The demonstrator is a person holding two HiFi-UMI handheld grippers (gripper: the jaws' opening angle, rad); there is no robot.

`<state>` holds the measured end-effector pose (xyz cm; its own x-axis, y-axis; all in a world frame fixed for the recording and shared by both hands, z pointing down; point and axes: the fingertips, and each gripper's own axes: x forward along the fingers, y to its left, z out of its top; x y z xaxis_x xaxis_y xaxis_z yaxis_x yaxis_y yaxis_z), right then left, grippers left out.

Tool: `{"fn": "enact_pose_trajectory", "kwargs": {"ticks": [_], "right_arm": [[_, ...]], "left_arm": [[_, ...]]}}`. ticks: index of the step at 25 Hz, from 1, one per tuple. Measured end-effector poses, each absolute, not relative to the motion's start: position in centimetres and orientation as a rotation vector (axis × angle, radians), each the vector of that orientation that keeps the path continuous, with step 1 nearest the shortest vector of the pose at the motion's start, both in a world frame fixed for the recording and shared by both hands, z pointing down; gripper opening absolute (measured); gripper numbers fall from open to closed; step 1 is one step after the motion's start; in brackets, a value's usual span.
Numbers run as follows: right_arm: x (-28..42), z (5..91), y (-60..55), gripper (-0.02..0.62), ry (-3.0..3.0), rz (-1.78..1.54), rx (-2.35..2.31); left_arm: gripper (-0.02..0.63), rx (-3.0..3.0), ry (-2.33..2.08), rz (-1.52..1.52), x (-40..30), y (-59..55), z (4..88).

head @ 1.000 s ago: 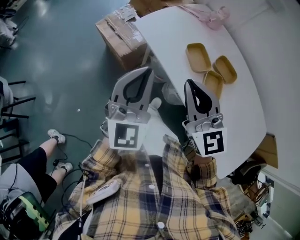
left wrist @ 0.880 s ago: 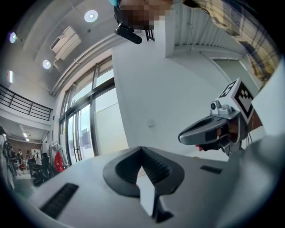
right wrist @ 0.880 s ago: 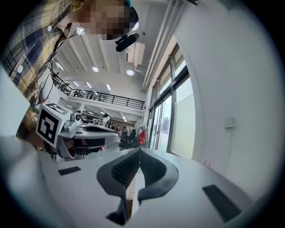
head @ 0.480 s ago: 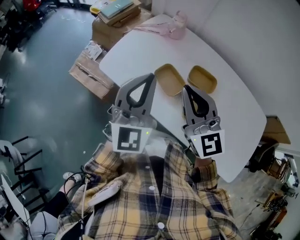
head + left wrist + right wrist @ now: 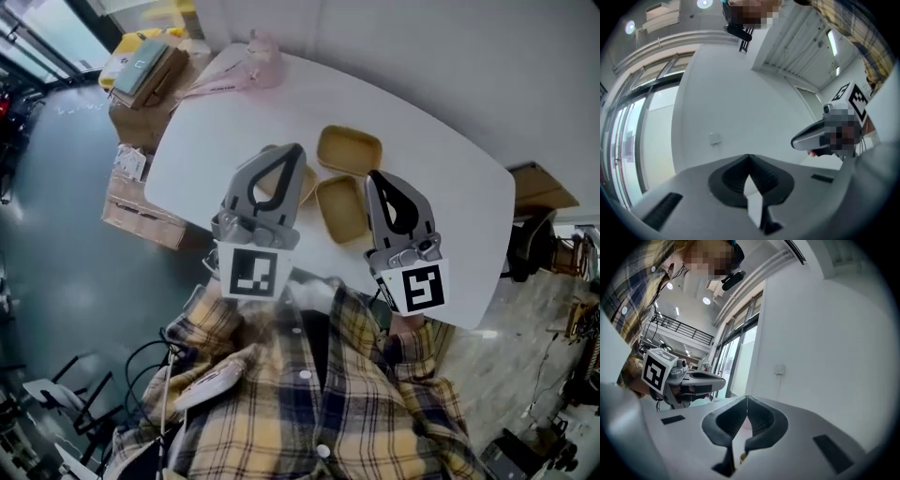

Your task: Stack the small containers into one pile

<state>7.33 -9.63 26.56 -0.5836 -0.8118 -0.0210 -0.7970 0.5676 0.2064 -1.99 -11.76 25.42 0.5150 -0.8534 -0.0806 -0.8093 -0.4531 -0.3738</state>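
Cardboard boxes [image 5: 141, 211] sit on the floor left of the white table [image 5: 450, 187], and a pink object [image 5: 262, 58] lies at the table's far corner. The left gripper [image 5: 289, 152] hovers with its jaws pressed together on nothing. Three tan small containers [image 5: 349, 150] lie close together, unstacked, mid-table, one partly behind that gripper. The right gripper [image 5: 376, 178] hangs beside them, also pinched closed and empty.

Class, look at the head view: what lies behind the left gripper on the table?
A tan container, with only its edge showing beside the left gripper; the rest is covered.
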Motion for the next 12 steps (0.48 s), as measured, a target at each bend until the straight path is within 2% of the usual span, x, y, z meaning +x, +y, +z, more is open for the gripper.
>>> {"fn": "enact_pose_trajectory", "kwargs": {"ticks": [12], "right_arm": [[11.0, 29.0, -12.5, 0.015, -2.504, -0.168, 1.619]], "left_arm": [[0.018, -2.6, 1.119, -0.197, 2.1, -16.6, 28.6]]}}
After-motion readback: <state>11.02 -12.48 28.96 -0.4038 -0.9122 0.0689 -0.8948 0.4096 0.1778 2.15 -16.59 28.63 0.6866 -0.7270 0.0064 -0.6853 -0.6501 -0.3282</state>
